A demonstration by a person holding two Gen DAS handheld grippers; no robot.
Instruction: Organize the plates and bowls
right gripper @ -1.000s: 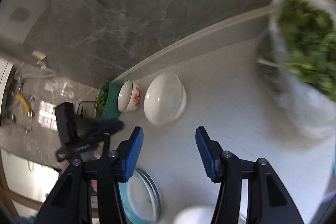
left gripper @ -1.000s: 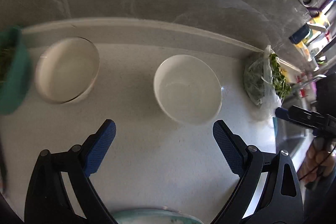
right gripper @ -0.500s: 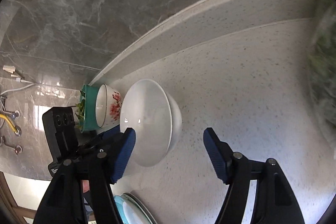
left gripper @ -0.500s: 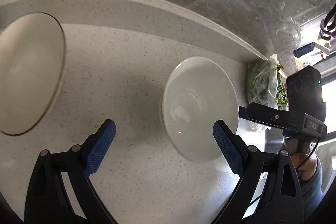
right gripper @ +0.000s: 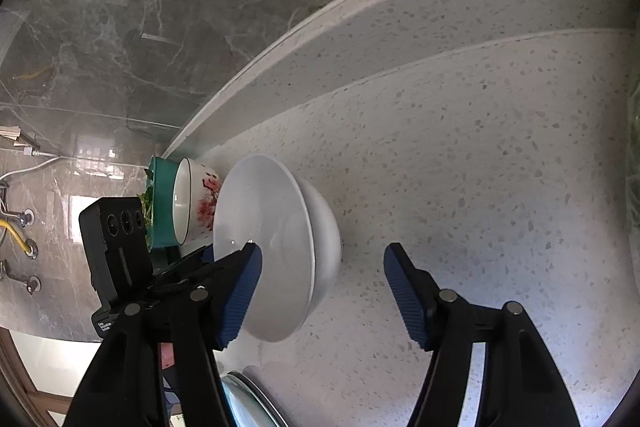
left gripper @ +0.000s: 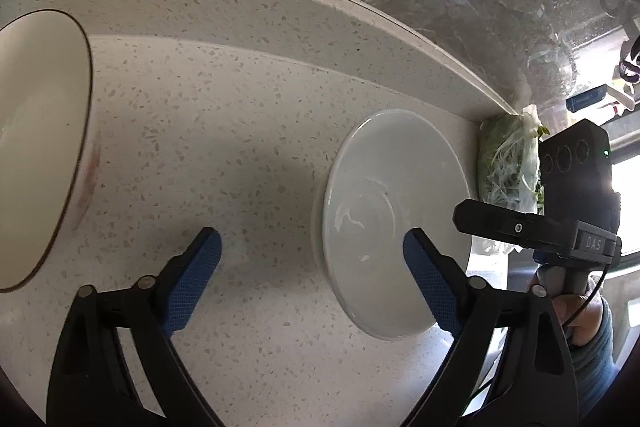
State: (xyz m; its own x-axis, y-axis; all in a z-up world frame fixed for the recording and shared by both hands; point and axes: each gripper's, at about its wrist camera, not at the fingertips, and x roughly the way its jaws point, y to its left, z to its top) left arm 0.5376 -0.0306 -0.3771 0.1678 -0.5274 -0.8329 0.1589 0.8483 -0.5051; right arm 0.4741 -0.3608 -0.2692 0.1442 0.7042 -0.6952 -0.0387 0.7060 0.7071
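A plain white bowl (left gripper: 384, 211) (right gripper: 276, 227) stands on the speckled counter. My left gripper (left gripper: 310, 241) straddles its left rim, one blue pad (left gripper: 430, 287) over the inside and the other out on the counter; the jaws are closing and neither pad presses on the bowl. My right gripper (right gripper: 324, 251) straddles the opposite wall, with one pad (right gripper: 240, 291) inside the bowl and the other clear of it; its jaws are closing too. A cream bowl with red flowers (left gripper: 40, 147) (right gripper: 196, 203) sits to the left.
A teal bowl of greens (right gripper: 162, 203) stands behind the flowered bowl. A plastic bag of greens (left gripper: 508, 179) lies by the raised ledge (left gripper: 280, 11) under the marble wall. A plate rim (right gripper: 248, 403) shows at the near edge. A hand (left gripper: 576, 315) holds the right gripper.
Both grippers have come down and in on the white bowl, which now fills more of each view, and each now straddles a rim. The left jaws have narrowed a little.
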